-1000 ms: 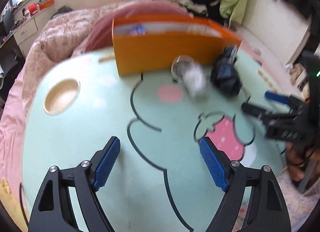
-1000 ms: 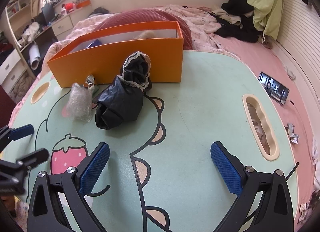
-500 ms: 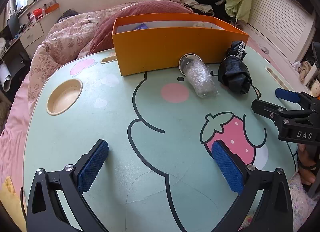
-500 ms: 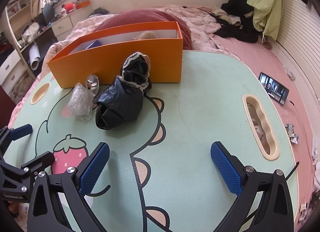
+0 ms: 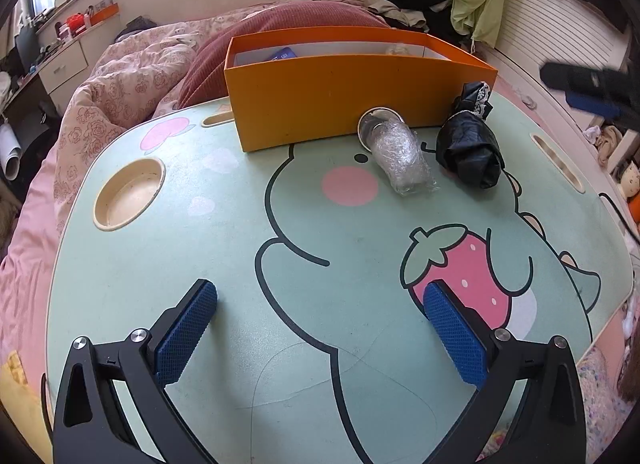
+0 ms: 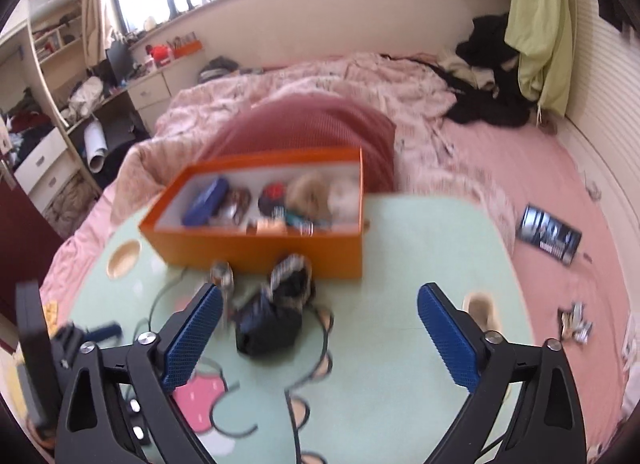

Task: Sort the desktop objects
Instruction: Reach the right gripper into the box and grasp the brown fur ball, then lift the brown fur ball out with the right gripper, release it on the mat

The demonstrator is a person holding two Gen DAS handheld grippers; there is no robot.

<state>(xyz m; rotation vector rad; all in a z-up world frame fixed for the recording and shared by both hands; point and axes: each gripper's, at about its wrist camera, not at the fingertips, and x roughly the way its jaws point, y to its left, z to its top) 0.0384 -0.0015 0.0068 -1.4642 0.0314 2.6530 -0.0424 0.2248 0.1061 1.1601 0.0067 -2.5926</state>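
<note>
An orange box (image 5: 340,99) stands at the far side of the green cartoon table (image 5: 224,264); the right wrist view shows it (image 6: 280,252) holding several small items. In front of it lie a bubble-wrapped cup (image 5: 398,155) and a black lace-trimmed bundle (image 5: 468,147), also seen blurred in the right wrist view (image 6: 272,324). My left gripper (image 5: 320,328) is open and empty above the near table. My right gripper (image 6: 320,332) is open and empty, raised high above the table; it shows blurred at the left wrist view's upper right (image 5: 588,91).
The table has a round cup recess (image 5: 128,193) at left and slots (image 5: 556,161) at right. It stands on a bed with pink bedding (image 6: 460,167) and a red pillow (image 5: 288,23). A phone (image 6: 548,234) lies on the bed at right.
My right gripper has risen quickly and tilted up, now looking down into the orange box. My left gripper has held nearly still.
</note>
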